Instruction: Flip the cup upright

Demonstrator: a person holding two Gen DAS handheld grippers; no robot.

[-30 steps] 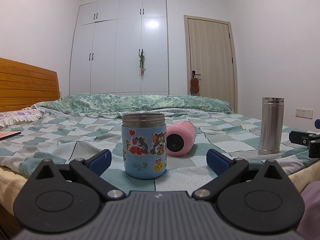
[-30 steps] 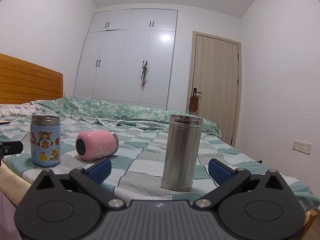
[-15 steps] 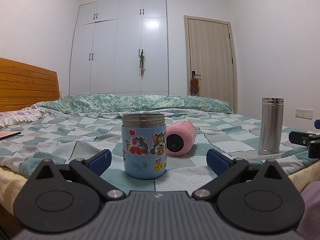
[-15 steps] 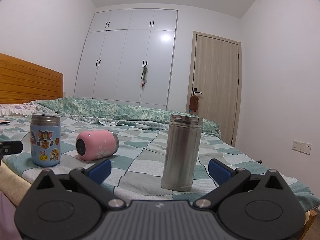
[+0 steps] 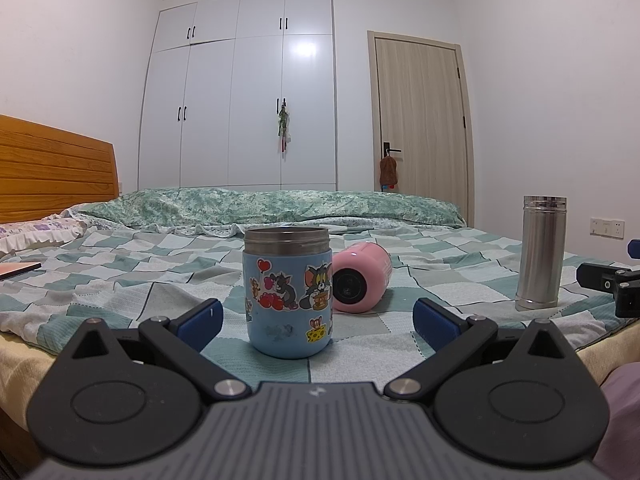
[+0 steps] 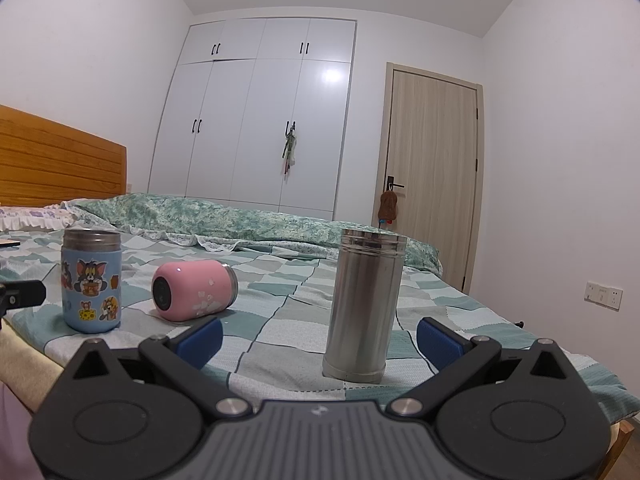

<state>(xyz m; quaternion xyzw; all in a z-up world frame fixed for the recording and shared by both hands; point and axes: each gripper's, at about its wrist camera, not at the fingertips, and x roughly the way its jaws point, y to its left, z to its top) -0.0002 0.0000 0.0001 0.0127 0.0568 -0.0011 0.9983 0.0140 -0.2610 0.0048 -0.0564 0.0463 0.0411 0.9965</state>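
Both my tools held spread at the bed's edge, nothing gripped.

The pink cup (image 5: 361, 277) lies on its side on the bed (image 5: 120, 280), ahead and right of my left tool (image 5: 316, 316), behind the upright blue cup (image 5: 289, 294). My right tool (image 6: 320, 334) faces the upright steel flask (image 6: 365, 306); the pink cup (image 6: 195, 290) lies ahead to its left.

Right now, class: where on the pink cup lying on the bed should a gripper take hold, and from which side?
Grip the pink cup across its round body, probably from above: it lies on its side, base toward the cameras, blue cup close beside it.
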